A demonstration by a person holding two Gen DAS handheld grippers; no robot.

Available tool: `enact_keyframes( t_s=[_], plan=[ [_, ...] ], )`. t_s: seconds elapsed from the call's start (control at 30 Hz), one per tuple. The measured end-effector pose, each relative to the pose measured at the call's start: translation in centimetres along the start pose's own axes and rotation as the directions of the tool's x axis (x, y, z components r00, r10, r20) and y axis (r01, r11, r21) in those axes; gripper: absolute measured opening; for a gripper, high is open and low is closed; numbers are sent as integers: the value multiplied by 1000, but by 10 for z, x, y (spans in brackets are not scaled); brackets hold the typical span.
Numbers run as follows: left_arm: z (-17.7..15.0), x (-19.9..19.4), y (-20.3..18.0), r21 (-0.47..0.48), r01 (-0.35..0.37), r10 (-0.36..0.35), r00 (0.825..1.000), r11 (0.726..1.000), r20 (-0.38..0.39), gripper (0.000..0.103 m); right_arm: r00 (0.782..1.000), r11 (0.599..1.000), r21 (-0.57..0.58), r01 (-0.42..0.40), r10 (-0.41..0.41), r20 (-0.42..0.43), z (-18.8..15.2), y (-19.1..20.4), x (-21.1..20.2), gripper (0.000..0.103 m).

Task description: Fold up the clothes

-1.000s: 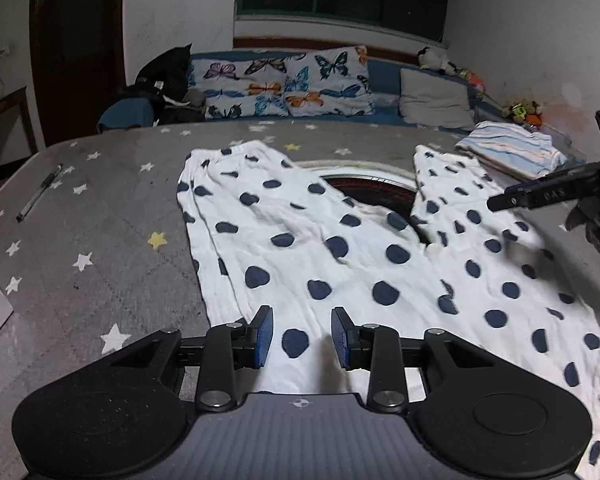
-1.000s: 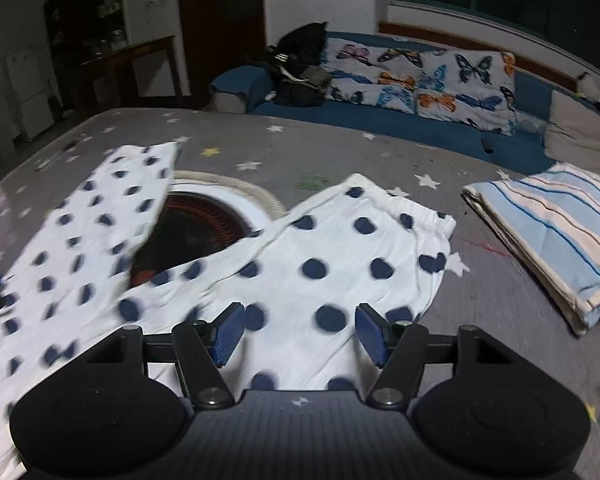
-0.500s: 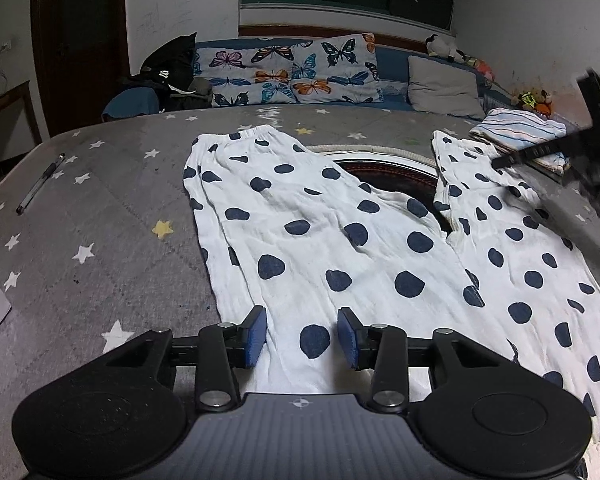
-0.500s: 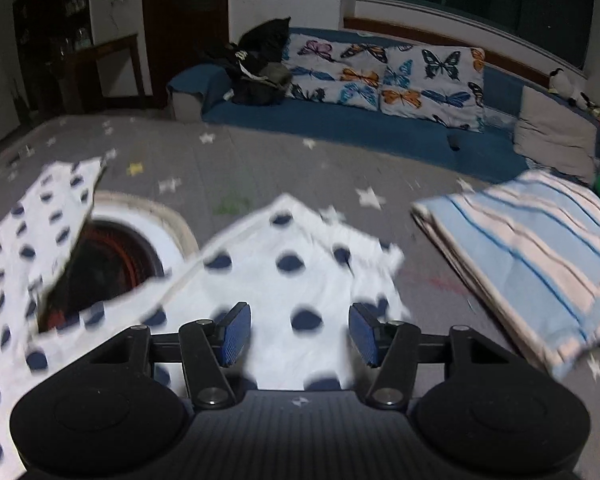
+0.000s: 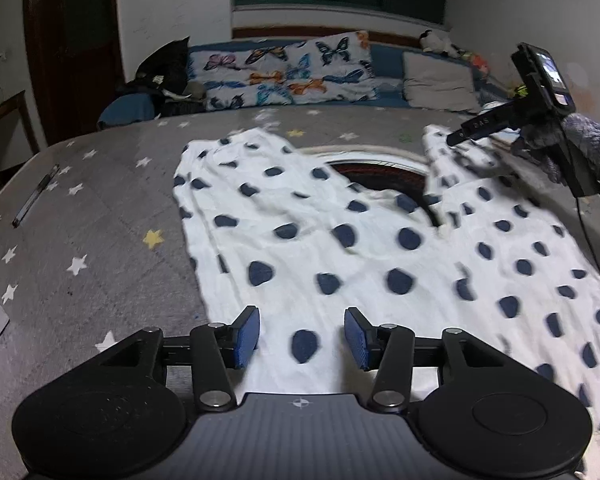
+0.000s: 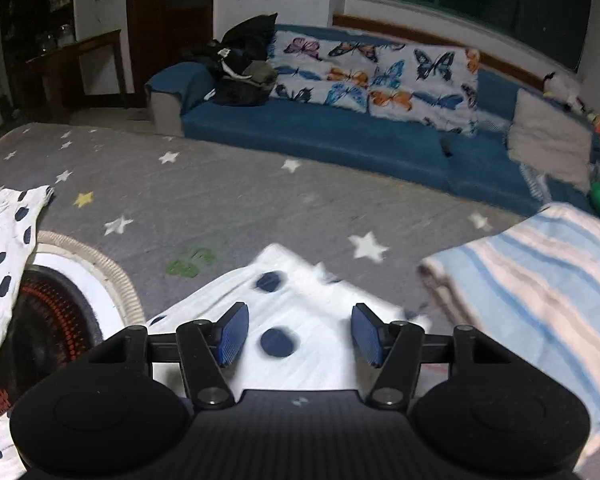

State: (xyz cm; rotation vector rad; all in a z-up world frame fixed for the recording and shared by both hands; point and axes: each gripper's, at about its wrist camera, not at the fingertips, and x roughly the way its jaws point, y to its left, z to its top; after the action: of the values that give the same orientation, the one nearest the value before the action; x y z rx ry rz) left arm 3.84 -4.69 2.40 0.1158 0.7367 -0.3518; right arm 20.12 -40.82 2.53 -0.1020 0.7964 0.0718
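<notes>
Across the star-print grey cover, polka-dot trousers (image 5: 340,240) lie spread flat, legs splayed toward 11 and 1 o'clock.

At 6 o'clock in the left wrist view, the left gripper (image 5: 302,338) hovers over the waist end, jaws wide and empty. Between the legs a round heater (image 5: 384,170) shows. Toward 2 o'clock the right gripper (image 6: 296,334) hangs over the right leg's cuff, jaws also wide, nothing held; a striped folded cloth (image 6: 540,272) lies just beside it. Fabric looks thin, light and limp, likely to sag and slide, so pinching hem corners seems best.
</notes>
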Motion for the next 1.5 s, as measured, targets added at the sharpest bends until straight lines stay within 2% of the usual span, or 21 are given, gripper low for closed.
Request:
enact_keyframes(
  t_s=[0.1, 0.2, 0.27, 0.4, 0.53, 0.6, 0.7, 0.87, 0.93, 0.97, 1.07, 1.17, 1.4, 1.5],
  plan=[
    [-2, -14, -16, 31, 69, -69, 997, 997, 14, 53, 1000, 1000, -4, 12, -12, 20, 0, -6, -24, 59],
    [-8, -30, -45, 105, 172, -174, 985, 980, 17, 55, 999, 999, -26, 35, -34, 17, -4, -9, -46, 59],
    [-13, -41, -66, 147, 247, -251, 968, 958, 11, 56, 999, 998, -41, 53, -53, 7, -8, -11, -60, 59],
    [-26, -59, -104, 215, 390, -394, 919, 895, -29, 58, 997, 996, -52, 75, -75, -4, -22, -18, -84, 59],
    [-38, -70, -136, 293, 469, -469, 880, 833, -73, 63, 996, 996, -30, 89, -90, -23, -38, -27, -99, 59],
    [-41, -72, -149, 318, 492, -490, 867, 811, -91, 68, 995, 996, -23, 90, -91, -37, -46, -30, -102, 59],
    [-47, -70, -166, 349, 504, -498, 860, 790, -113, 68, 995, 996, -13, 85, -86, -53, -57, -32, -103, 59],
    [-56, -58, -188, 392, 487, -471, 870, 780, -145, 67, 996, 998, 32, 61, -59, -63, -68, -37, -95, 59],
    [-58, -52, -190, 398, 473, -450, 879, 786, -156, 59, 997, 997, 56, 49, -45, -63, -69, -40, -90, 58],
    [-57, -48, -189, 387, 472, -445, 881, 792, -162, 51, 997, 997, 70, 43, -39, -60, -69, -42, -86, 57],
    [-50, -41, -180, 341, 484, -457, 874, 805, -163, 33, 999, 993, 115, 26, -20, -48, -66, -46, -77, 57],
    [-43, -36, -167, 269, 517, -488, 856, 813, -170, 17, 1000, 987, 159, 7, -3, -28, -61, -52, -65, 53],
    [-34, -37, -145, 165, 570, -551, 821, 805, -151, 14, 1000, 974, 228, -12, 16, -14, -45, -62, -29, 51],
    [-31, -37, -141, 136, 579, -562, 815, 804, -143, 14, 1000, 969, 246, -18, 17, 3, -39, -65, -17, 51]
  ],
)
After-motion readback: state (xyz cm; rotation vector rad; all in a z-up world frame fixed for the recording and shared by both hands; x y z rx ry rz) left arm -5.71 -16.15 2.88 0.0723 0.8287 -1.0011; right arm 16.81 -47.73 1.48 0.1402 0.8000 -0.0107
